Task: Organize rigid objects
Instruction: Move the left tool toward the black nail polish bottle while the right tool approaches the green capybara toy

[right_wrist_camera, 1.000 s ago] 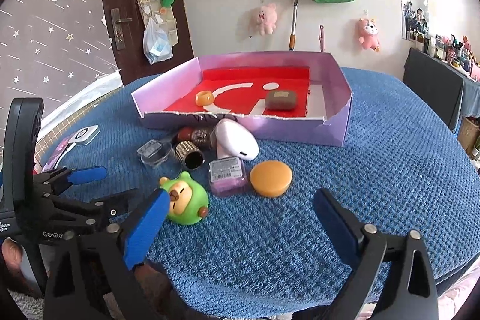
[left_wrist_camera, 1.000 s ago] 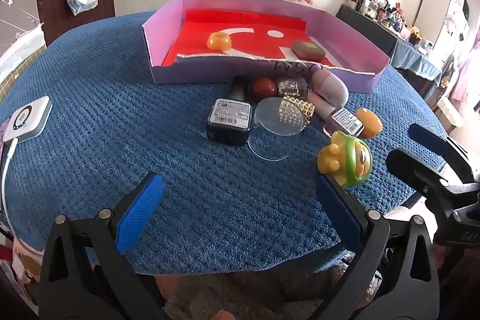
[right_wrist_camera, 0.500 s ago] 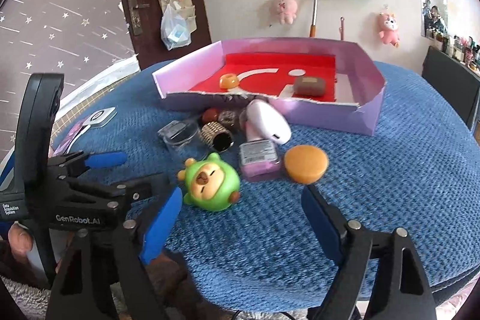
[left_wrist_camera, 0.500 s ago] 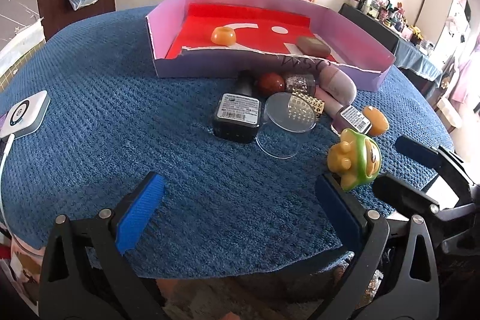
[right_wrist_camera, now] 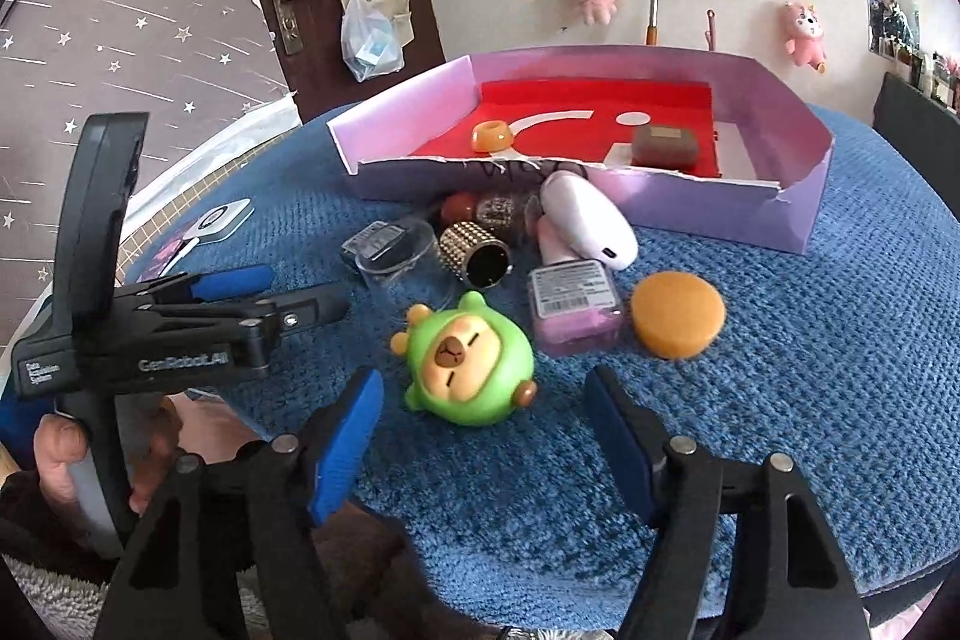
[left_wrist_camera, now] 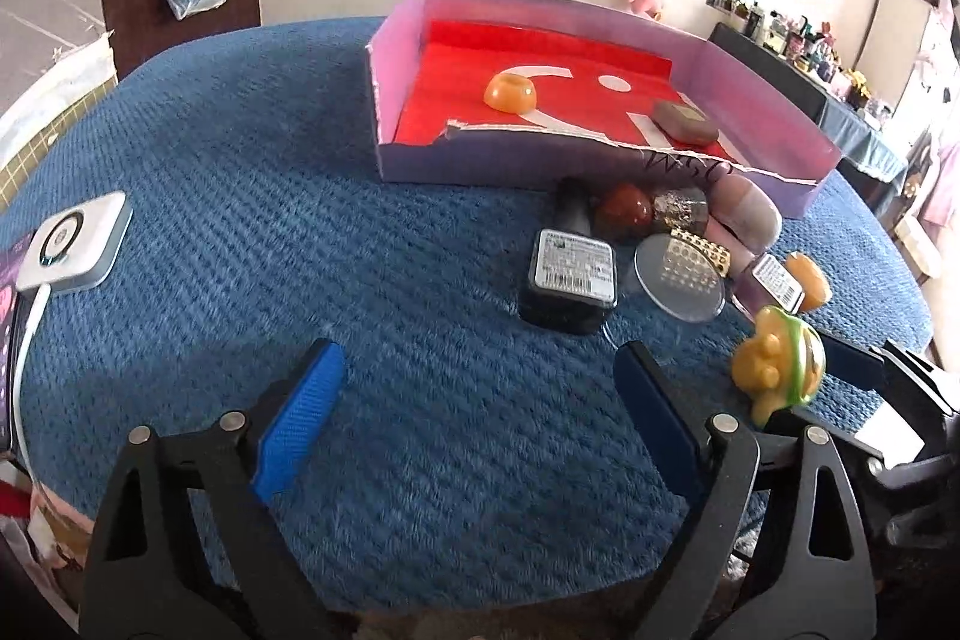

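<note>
The left gripper (left_wrist_camera: 480,412) has its blue pads wide apart but closing a little, with only the fuzzy blue table cover (left_wrist_camera: 240,172) between them; it holds nothing. In the right wrist view a hand (right_wrist_camera: 90,460) grips its black handle at the left, and it tips down toward the table. Just past it sits a black square bottle (left_wrist_camera: 567,283) with a white label, next to a clear round lid (left_wrist_camera: 681,277). Then comes the right gripper (right_wrist_camera: 483,436), its jaws partly apart and closing, also empty. The green round toy (right_wrist_camera: 465,361), smooth and shiny with a little bear face, lies on the cover just beyond its tips, not touching them. Beside the toy are a sparkly gold tube (right_wrist_camera: 477,253), a pink box (right_wrist_camera: 576,307) with a label, a white egg-shaped case (right_wrist_camera: 591,220) and a flat orange puck (right_wrist_camera: 678,313). Behind them is the purple cardboard tray (right_wrist_camera: 720,208) with a red floor and a torn front edge. In it rest an orange ring (right_wrist_camera: 493,136) and a brown block (right_wrist_camera: 665,145).
</note>
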`<state>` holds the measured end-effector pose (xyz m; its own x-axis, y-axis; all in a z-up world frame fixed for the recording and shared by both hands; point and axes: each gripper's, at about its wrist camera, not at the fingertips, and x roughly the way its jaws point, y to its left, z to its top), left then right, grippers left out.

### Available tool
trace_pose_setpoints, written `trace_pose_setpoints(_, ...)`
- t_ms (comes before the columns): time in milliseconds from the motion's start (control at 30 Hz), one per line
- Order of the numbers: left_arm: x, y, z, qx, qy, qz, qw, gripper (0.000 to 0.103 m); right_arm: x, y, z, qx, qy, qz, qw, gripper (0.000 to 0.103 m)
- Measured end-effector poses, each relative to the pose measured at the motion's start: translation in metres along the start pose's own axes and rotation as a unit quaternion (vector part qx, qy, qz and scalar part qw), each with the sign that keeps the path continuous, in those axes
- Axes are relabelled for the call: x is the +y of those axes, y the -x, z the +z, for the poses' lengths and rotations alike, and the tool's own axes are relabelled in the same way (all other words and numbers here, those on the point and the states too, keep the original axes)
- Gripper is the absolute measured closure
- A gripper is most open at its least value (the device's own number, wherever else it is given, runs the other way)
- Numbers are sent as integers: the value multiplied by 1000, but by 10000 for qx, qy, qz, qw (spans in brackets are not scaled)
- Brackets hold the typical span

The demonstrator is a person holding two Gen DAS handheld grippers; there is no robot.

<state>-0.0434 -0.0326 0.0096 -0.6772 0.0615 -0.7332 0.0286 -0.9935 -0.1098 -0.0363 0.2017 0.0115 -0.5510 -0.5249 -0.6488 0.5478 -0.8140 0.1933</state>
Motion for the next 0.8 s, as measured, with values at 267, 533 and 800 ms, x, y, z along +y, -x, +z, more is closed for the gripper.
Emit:
trace_pose_setpoints(267,-3,-12,13,-23,21,3,10000,11,1,-4,1,32,0,15,10000,30)
trace_pose_setpoints(533,-9,-21,22,-41,16,9,10000,11,0,-6,2,33,6,11,10000,30)
trace_pose_setpoints(800,-10,-26,27,-89,74,47,9999,13,0,-7,5,31,50,-27,10000,30)
